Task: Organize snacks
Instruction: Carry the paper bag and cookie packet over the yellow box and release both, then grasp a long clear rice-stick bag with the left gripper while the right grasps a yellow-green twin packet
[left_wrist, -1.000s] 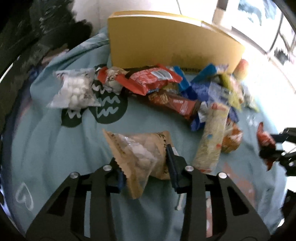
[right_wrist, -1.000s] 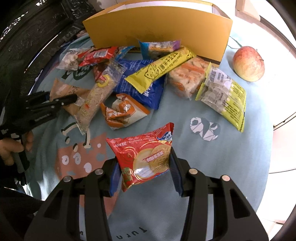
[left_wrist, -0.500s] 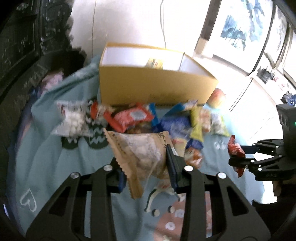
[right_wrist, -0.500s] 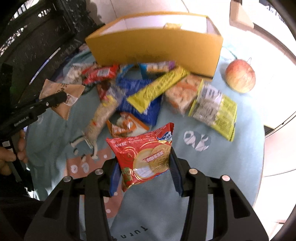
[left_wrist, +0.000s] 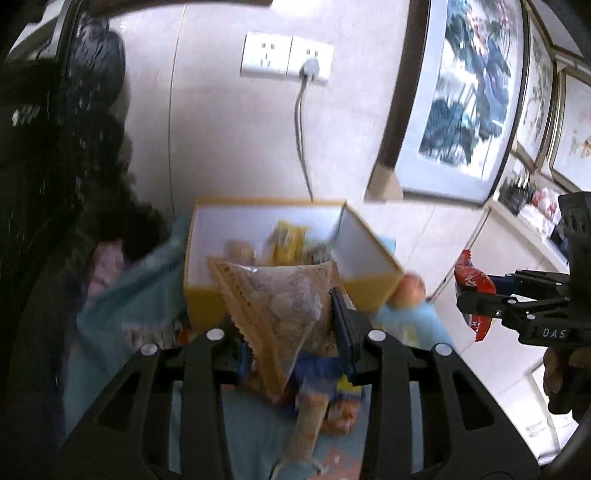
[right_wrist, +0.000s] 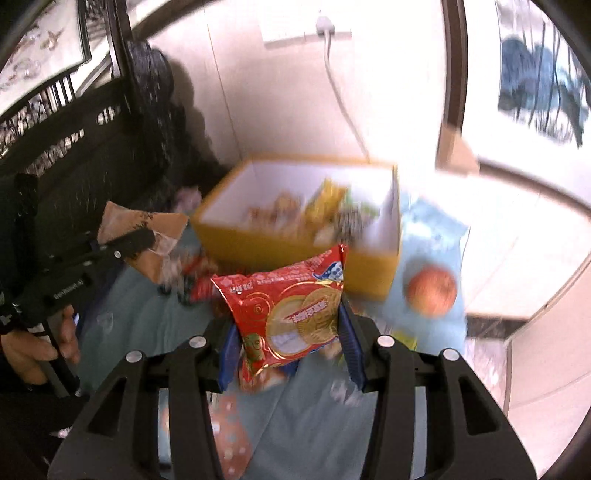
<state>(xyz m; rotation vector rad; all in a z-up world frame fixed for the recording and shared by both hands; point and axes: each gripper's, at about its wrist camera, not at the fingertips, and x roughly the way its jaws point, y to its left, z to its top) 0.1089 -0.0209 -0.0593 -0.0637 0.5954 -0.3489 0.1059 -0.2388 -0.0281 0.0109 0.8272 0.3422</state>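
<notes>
Against a white wall with a plugged-in socket, an open yellow box stands on a blue cloth, while the left hand-held gripper clamps a tan snack bag and the right hand-held gripper clamps a red biscuit packet before the box.

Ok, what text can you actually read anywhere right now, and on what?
"DAS": side of the right gripper, the rest cut off.
Red biscuit packet: print too blurred to read.
Brown snack bag: dark lettering, unreadable.
Left gripper: white lettering on its side, blurred.
</notes>
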